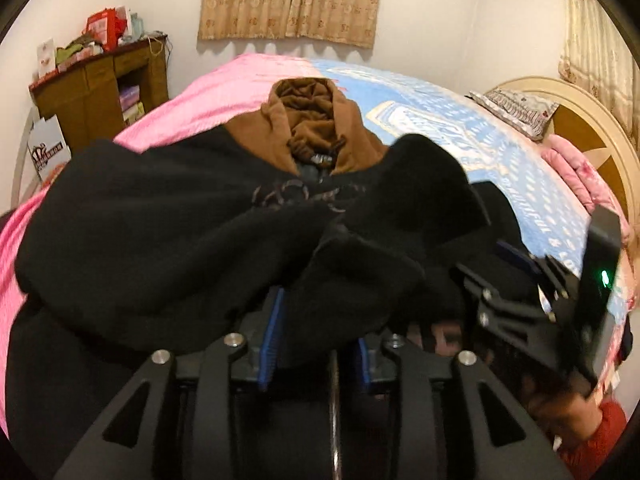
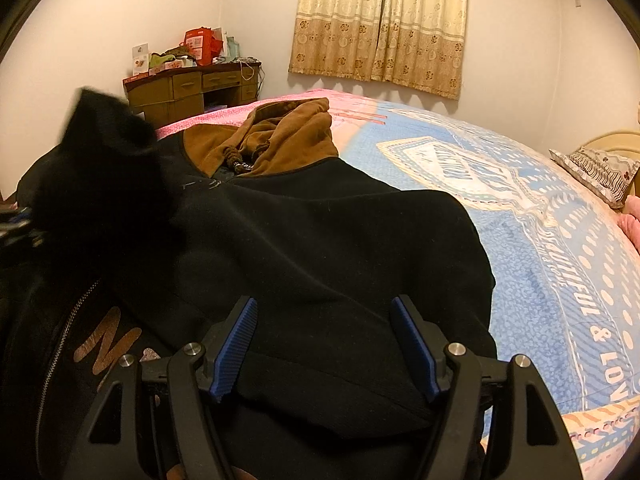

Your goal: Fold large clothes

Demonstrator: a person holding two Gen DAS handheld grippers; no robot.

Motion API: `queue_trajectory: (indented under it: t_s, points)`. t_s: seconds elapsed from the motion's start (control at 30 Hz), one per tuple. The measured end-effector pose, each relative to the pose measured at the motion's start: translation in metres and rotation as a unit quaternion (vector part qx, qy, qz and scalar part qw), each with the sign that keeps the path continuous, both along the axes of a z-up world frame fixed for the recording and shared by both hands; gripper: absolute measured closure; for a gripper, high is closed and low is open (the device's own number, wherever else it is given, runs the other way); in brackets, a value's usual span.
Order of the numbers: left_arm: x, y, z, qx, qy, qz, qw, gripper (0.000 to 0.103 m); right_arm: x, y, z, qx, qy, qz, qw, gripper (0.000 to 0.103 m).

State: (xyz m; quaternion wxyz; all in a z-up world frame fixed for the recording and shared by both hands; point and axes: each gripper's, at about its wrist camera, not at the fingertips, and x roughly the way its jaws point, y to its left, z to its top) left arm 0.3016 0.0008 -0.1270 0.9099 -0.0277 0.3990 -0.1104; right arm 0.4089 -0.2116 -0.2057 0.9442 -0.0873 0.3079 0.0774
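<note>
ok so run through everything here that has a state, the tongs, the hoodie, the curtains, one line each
left tongs: shut on a bunched fold of black fabric, lifted off the bed
right tongs: open, fingers either side of the hoodie's black cloth
black hoodie: spread on the bed, partly folded, zipper showing
brown hood: lying flat and open, drawstring loose
curtains: drawn shut
bed: covered with a pink and blue blanket

Black tool (image 2: 324, 344), blue ribbed pads (image 2: 234, 350), possibly red sleeve (image 1: 600, 428).

Both wrist views sit low and close over the black hoodie (image 1: 160, 220) (image 2: 320, 240) on the bed (image 1: 420, 120) (image 2: 540, 240), facing the curtained wall (image 1: 292, 0) (image 2: 380, 24); both share these.
</note>
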Motion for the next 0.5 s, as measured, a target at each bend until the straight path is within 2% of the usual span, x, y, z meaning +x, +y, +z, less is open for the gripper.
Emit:
queue_trajectory:
  t_s: [0.1,0.2,0.23,0.33,0.37,0.4,0.47,0.5]
  points:
    - [-0.017,0.003,-0.013,0.008,0.000,-0.008,0.9999,0.063,0.002,0.001,0.000,-0.001,0.003,0.001,1.000,0.032]
    - [-0.012,0.001,-0.022,0.005,0.012,-0.011,0.9999,0.053,0.005,-0.002,0.002,0.006,0.015,0.004,1.000,0.032]
    - [-0.006,-0.001,-0.026,0.007,0.018,-0.017,0.9997,0.045,0.007,-0.004,0.005,0.016,0.023,0.007,1.000,0.032]
    - [-0.018,-0.014,-0.025,0.035,0.010,-0.043,0.9984,0.027,0.000,-0.024,0.020,0.107,0.035,0.004,0.994,0.032]
    - [-0.024,-0.017,-0.023,0.036,0.003,-0.053,0.9979,0.020,-0.005,-0.036,0.026,0.160,0.042,-0.002,0.986,0.032]
    - [-0.030,-0.016,-0.022,0.033,-0.003,-0.060,0.9977,0.017,-0.008,-0.043,0.029,0.199,0.050,-0.004,0.979,0.032]
    - [-0.042,-0.010,-0.018,0.025,-0.018,-0.063,0.9976,0.008,-0.016,-0.054,0.034,0.298,0.070,0.012,0.952,0.032]
    - [-0.048,-0.004,-0.016,0.020,-0.024,-0.061,0.9977,0.007,-0.018,-0.057,0.034,0.347,0.081,0.028,0.934,0.032]
